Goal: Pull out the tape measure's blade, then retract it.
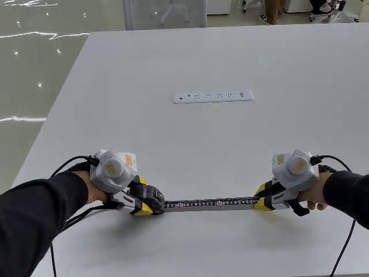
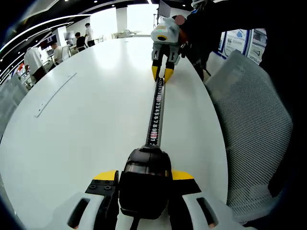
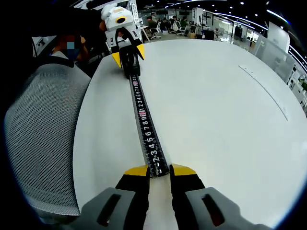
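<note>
Jaws: left gripper point(image 2: 145, 175) clasps tape measure case point(image 2: 145, 189), right gripper point(image 3: 159, 171) pinches tip of blade point(image 3: 145, 124) | blade stretched between them, along worktop point(image 1: 230, 57) near edge | retraction likely runs leftward, toward case

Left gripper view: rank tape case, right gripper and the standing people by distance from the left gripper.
1. Tape case, held by the left gripper.
2. Right gripper, far end of the blade.
3. Standing people, past the table, upper left.

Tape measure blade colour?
The blade is black with white numerals, a few red; clearest in the right gripper view.
</note>
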